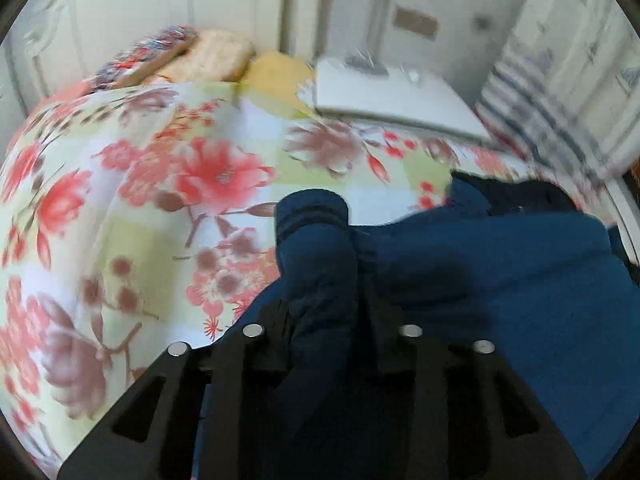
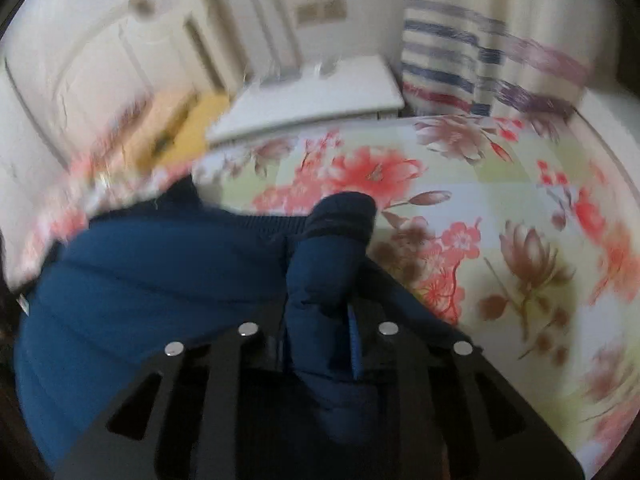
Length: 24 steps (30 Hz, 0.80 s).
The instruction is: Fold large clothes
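Note:
A dark blue padded jacket (image 1: 500, 264) lies on a bed with a floral sheet (image 1: 140, 200). My left gripper (image 1: 320, 280) is shut on one blue sleeve (image 1: 316, 236), whose ribbed cuff sticks up past the fingers; the jacket body spreads to its right. In the right wrist view my right gripper (image 2: 326, 280) is shut on the other sleeve (image 2: 332, 248), cuff up, with the jacket body (image 2: 140, 272) to its left over the floral sheet (image 2: 500, 220). The fingertips of both grippers are hidden in the fabric. Both views are motion-blurred.
A white bedside table (image 1: 392, 100) stands at the head of the bed, also in the right wrist view (image 2: 312, 100). Pillows (image 1: 208, 56) and a yellow cushion (image 1: 276, 72) lie at the far end. A striped curtain (image 2: 460, 60) hangs at the right.

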Motion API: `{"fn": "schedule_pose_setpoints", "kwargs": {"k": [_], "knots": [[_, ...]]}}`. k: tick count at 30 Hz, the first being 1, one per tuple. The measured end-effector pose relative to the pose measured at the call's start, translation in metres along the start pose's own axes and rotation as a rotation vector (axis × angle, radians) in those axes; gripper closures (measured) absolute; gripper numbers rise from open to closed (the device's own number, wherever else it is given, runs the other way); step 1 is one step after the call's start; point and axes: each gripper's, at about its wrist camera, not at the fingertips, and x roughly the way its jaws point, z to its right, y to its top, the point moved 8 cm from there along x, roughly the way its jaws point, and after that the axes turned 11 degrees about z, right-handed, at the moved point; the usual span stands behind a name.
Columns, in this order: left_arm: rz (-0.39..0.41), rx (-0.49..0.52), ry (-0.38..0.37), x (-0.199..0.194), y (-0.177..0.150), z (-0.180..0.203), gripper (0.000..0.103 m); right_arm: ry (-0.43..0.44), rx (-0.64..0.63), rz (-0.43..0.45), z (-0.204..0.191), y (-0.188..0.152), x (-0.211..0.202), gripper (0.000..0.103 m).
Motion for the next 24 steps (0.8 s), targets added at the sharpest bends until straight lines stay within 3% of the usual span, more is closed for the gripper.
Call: {"fn": "schedule_pose_setpoints", "kwargs": {"k": [4, 5, 6, 7, 9, 12, 15, 16, 17, 19, 21, 24], "knots": [[0.052, 0.001, 0.111, -0.020, 0.017, -0.014, 0.037, -0.062, -0.024, 0.034, 0.001, 0.014, -0.018, 0.043], [0.098, 0.000, 0.154, -0.032, 0.022, -0.017, 0.022, -0.046, -0.019, 0.080, -0.004, 0.024, -0.032, 0.041], [0.195, -0.003, 0.231, -0.054, 0.035, -0.021, 0.016, -0.017, -0.025, 0.129, -0.014, 0.035, -0.046, 0.040], [0.299, -0.004, 0.259, -0.077, 0.048, -0.016, 0.009, -0.001, -0.043, 0.157, -0.024, 0.040, -0.055, 0.038], [0.353, 0.026, 0.195, -0.097, 0.062, 0.014, 0.009, 0.034, -0.119, 0.185, -0.057, 0.050, -0.067, 0.038], [0.322, 0.143, 0.129, -0.093, 0.069, 0.075, 0.007, 0.087, -0.299, 0.139, -0.134, 0.043, -0.056, 0.038], [0.242, 0.265, 0.132, -0.057, 0.057, 0.123, 0.006, 0.087, -0.425, 0.087, -0.183, 0.029, -0.033, 0.044], [0.226, 0.289, 0.146, -0.047, 0.053, 0.130, 0.006, 0.082, -0.442, 0.053, -0.194, 0.024, -0.018, 0.052], [0.199, 0.320, 0.164, -0.032, 0.046, 0.136, 0.006, 0.079, -0.446, 0.026, -0.198, 0.021, -0.007, 0.057], [0.130, 0.350, 0.169, -0.003, 0.031, 0.138, 0.006, 0.054, -0.458, -0.027, -0.195, 0.011, 0.018, 0.057], [0.075, 0.327, 0.149, 0.013, 0.017, 0.132, 0.005, 0.085, -0.415, -0.071, -0.188, 0.001, 0.038, 0.056], [0.060, 0.290, 0.130, 0.026, 0.013, 0.126, 0.004, 0.114, -0.364, -0.054, -0.184, -0.003, 0.046, 0.056]]}}
